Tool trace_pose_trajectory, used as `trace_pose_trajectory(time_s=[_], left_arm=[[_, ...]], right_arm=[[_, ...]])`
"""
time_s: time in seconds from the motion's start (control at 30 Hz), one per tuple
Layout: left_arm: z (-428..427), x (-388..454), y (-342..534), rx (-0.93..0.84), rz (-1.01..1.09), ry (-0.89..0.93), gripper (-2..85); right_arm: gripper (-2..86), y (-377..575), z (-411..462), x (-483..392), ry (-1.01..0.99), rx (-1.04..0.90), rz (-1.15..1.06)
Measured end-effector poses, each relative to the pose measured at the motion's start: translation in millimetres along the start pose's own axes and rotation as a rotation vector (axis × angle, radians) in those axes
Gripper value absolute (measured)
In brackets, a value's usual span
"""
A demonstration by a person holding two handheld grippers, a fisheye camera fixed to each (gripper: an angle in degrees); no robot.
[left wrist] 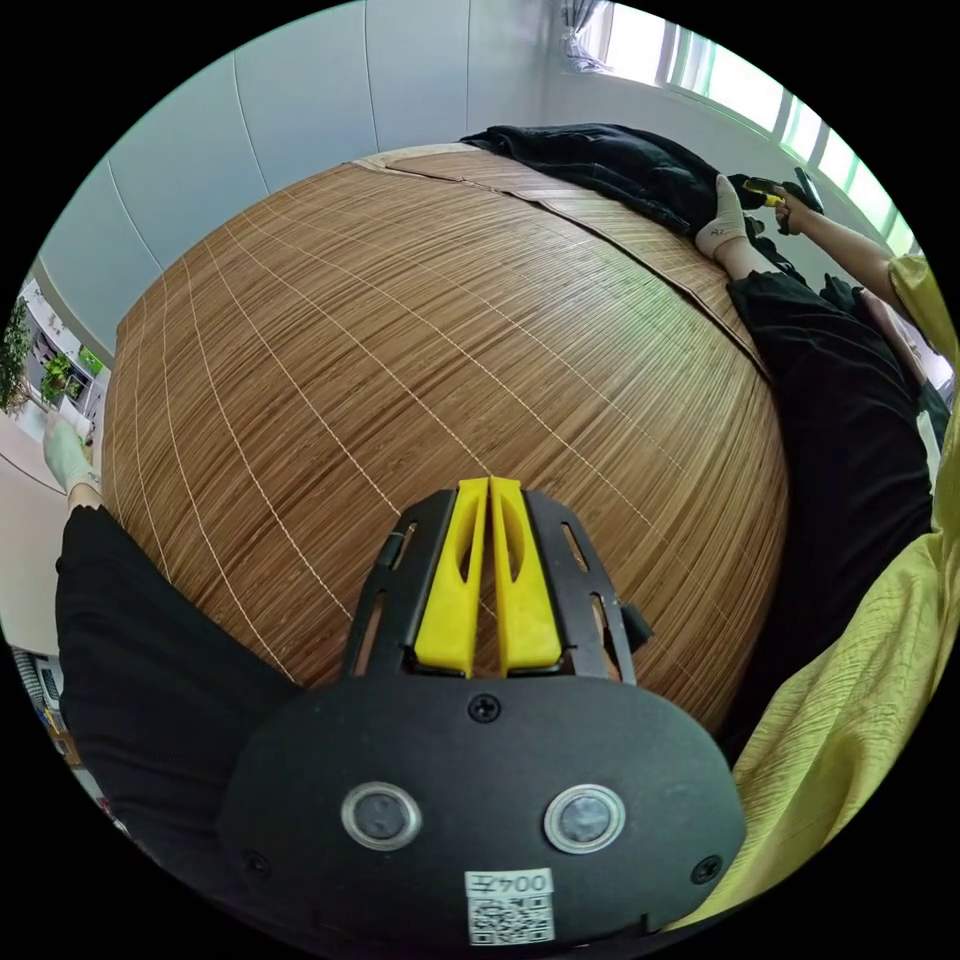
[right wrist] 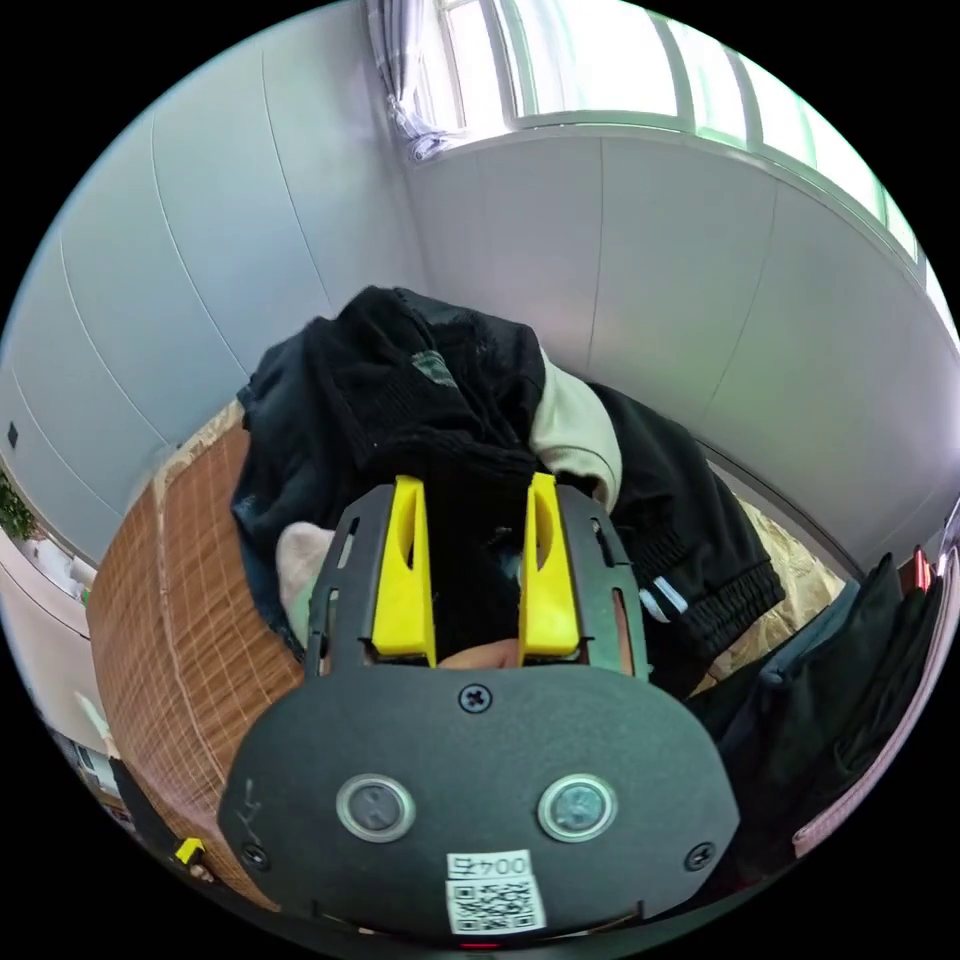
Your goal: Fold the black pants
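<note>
Left claw (left wrist: 488,575) pinched empty over bamboo mat (left wrist: 400,330). Right claw (right wrist: 470,570) wide, poised over clothes pile (right wrist: 430,400) at 12 o'clock, probably seeking pants.

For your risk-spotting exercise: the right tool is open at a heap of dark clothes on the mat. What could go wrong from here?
1. The pile of dark clothes is tangled, with a cream garment mixed in; the right tool, jaws apart, may well pinch the wrong piece or several layers.
2. The left tool is shut over bare bamboo mat, far from the heap, so a one-sided lift could drag everything along.
</note>
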State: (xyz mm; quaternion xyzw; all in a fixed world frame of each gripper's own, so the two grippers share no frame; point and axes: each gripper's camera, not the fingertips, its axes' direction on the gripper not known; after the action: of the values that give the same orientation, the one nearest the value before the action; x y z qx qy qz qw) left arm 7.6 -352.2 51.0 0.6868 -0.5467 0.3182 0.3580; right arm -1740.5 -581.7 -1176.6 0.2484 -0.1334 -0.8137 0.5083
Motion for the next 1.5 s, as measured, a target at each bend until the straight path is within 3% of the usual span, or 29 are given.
trace_pose_trajectory(time_s=[0.17,0.37,0.5,0.67,0.83,1.0,1.23,1.5], left_arm=[[3.3,-3.5,9.1,0.004,0.011,-0.003,1.5],[7.9,6.9,27.2,0.001,0.042,-0.086,3.2],[10.6,12.2,42.0,-0.011,0.048,-0.170,5.6],[-3.1,21.1,78.1,0.100,0.096,-0.179,8.5],[0.4,27.5,108.3,0.141,0.124,-0.198,10.9],[12.3,45.8,144.8,0.185,0.197,-0.207,12.4],[44.9,86.6,183.5,0.203,0.300,-0.228,13.6],[89.2,124.4,218.7,0.210,0.318,-0.278,15.5]], right_arm=[[6.4,10.0,-50.9,-50.5,-0.357,0.148,-0.011],[4.1,48.3,-124.0,-188.0,-0.639,0.194,-0.362],[4.0,122.2,-152.2,-291.4,-0.687,0.120,-0.639],[4.0,237.7,-169.8,-374.1,-0.875,0.020,-0.783],[4.7,403.8,-171.8,-452.7,-1.006,-0.206,-0.904],[4.3,518.2,-125.4,-481.6,-0.893,-0.473,-0.755],[15.4,566.8,-113.5,-449.1,-0.696,-0.345,-0.592],[18.1,551.9,-46.9,-390.4,-0.749,-0.402,-0.187]])
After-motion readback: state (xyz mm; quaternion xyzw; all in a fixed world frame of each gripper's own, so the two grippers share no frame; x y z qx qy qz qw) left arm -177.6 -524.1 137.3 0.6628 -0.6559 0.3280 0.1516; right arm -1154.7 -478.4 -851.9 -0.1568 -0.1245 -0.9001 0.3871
